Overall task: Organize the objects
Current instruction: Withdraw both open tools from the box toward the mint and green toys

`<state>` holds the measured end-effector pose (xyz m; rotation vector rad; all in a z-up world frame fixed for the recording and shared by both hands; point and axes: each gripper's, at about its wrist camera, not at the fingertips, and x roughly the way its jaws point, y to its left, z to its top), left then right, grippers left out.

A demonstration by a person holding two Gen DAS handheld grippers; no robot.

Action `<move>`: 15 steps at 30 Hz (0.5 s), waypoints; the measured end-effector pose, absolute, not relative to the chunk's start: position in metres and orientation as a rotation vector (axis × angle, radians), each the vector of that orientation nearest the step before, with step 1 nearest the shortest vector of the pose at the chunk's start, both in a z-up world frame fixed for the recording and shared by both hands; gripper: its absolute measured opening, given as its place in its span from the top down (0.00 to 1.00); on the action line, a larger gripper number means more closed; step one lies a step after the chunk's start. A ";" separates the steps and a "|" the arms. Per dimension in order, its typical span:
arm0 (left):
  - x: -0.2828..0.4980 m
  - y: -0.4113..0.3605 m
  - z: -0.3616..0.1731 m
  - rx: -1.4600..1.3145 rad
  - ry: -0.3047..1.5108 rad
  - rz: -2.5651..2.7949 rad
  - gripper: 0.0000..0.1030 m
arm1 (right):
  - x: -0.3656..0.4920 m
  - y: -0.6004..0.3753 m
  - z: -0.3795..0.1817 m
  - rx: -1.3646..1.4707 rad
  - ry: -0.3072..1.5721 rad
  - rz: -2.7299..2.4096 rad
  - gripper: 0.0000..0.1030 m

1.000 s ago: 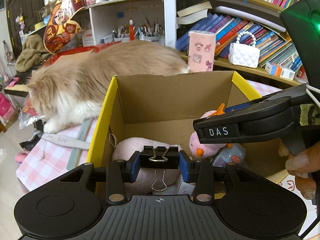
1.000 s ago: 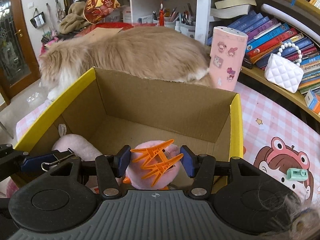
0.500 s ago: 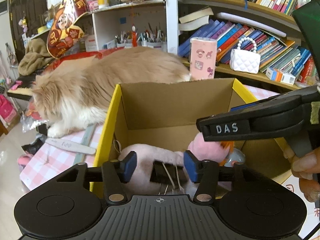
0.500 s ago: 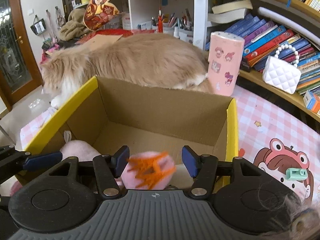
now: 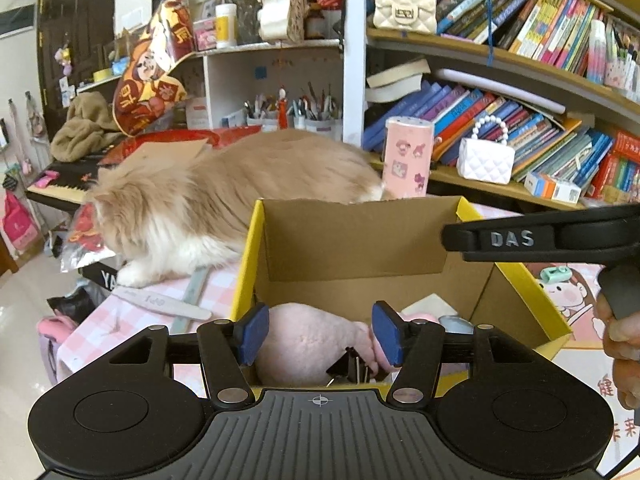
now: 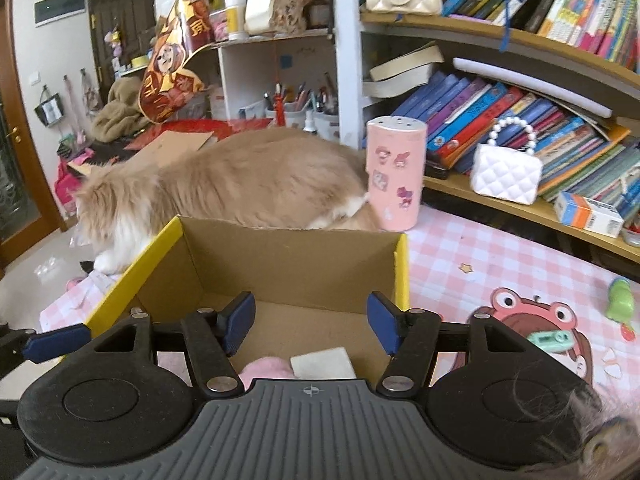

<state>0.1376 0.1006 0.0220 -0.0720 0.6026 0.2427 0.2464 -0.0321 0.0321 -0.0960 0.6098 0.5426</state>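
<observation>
- The cardboard box with yellow flaps sits open on the pink checked tablecloth; inside lie a pink plush toy, a black binder clip and a pale flat pad.
- The binder clip rests against the plush near the box's front wall; its long axis is hard to tell.
- The left gripper is opening, nothing pressed between its blue pads.
- The right gripper is opening too, empty above the box.
- "DAS" is printed on the right gripper's arm in the left wrist view.
- A fluffy cat lies behind the box.
</observation>
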 end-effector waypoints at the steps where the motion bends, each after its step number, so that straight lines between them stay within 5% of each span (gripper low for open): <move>1: 0.133 0.102 0.023 -0.075 0.598 0.246 0.44 | 0.242 -0.035 0.033 -0.093 0.606 0.534 0.42; 15: 0.069 0.109 0.025 -0.089 0.581 0.273 0.36 | 0.160 -0.067 0.033 -0.068 0.571 0.397 0.40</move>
